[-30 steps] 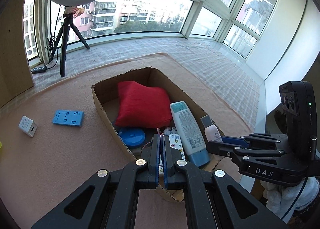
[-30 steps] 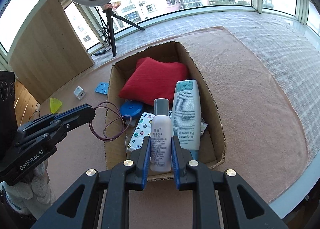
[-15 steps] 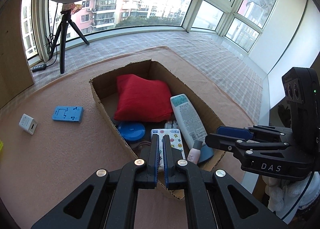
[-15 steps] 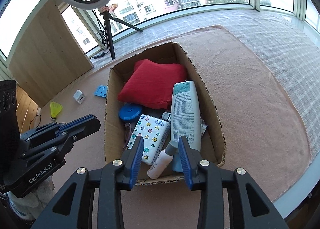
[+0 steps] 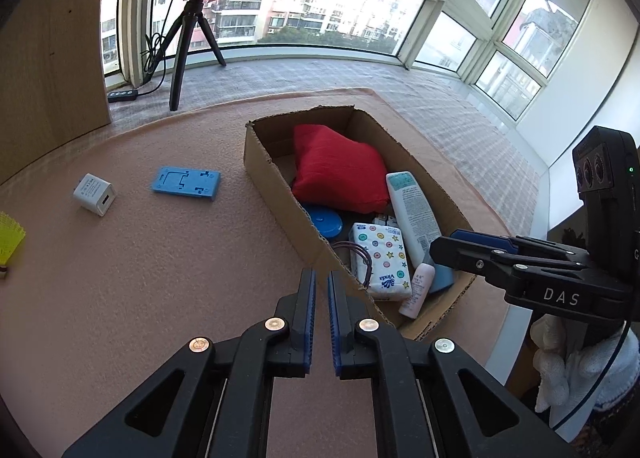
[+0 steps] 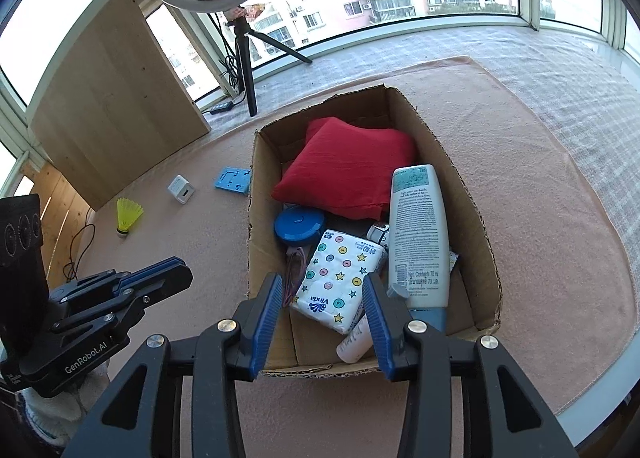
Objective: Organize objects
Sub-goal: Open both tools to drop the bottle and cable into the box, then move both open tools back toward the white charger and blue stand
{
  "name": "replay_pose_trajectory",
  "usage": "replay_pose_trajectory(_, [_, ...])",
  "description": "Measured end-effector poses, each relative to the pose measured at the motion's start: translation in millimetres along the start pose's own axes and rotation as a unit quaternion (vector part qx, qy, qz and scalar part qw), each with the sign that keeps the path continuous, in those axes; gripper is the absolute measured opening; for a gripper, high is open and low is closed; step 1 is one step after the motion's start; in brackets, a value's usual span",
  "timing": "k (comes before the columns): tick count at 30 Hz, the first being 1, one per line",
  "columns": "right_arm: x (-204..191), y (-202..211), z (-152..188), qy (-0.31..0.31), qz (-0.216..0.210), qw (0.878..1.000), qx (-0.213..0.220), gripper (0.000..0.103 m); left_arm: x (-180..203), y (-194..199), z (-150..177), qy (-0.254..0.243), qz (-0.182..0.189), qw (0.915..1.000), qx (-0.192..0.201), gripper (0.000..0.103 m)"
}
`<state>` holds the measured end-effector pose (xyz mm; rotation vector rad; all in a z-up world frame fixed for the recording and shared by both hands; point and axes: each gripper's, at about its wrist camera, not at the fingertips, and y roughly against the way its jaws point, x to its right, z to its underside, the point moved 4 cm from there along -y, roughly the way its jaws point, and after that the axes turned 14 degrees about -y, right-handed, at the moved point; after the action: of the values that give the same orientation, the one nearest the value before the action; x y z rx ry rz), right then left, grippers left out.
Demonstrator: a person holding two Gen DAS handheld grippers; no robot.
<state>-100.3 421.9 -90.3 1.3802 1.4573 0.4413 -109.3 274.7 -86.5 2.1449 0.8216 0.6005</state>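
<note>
Released: small pink-white bottle with grey cap point(image 5: 418, 287), now lying in near end of brown cardboard box point(image 6: 476, 226); right gripper point(image 6: 324, 318) fingers spread wide. Dropped from left gripper point(image 5: 321, 318): purple cord loop point(image 5: 362, 258), now inside box.

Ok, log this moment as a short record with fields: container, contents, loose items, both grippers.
container: cardboard box on the pink mat
contents: red cushion, white tube, tissue pack, blue round case, small pink bottle, purple cord
loose on mat: blue plate, white charger, yellow shuttlecock
left gripper: nearly closed, holding nothing
right gripper: open, empty, above the box's near end
</note>
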Motion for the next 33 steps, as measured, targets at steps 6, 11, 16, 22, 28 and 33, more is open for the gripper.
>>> replay_pose_trajectory(6, [-33,-8,0,0.03,-0.018,0.999,-0.003,0.038,-42,23,28,0.039,-0.03,0.9988,-0.003,0.009])
replay_pose_trajectory(11, [-65,-17,-5,0.052,-0.04,0.998,-0.009,0.038,-82,48,44,0.072,-0.061,0.9956,0.005,0.009])
replay_pose_trajectory(16, [-105,-30,-12,0.088,-0.059,0.994,-0.019,0.038,-120,67,57,0.098,-0.087,0.9914,0.009,0.009])
replay_pose_trajectory(22, [-153,-53,-26,0.12,-0.072,0.989,-0.039,0.039,-168,85,60,0.128,-0.107,0.9859,0.016,0.018])
replay_pose_trajectory(28, [-186,-80,-49,0.102,-0.097,0.988,-0.068,0.039,-213,84,38,0.142,-0.118,0.9826,0.024,0.02])
replay_pose_trajectory(33, [-198,-107,-69,0.073,-0.1,0.989,-0.081,0.042,-239,68,13,0.148,-0.112,0.9824,0.024,0.06])
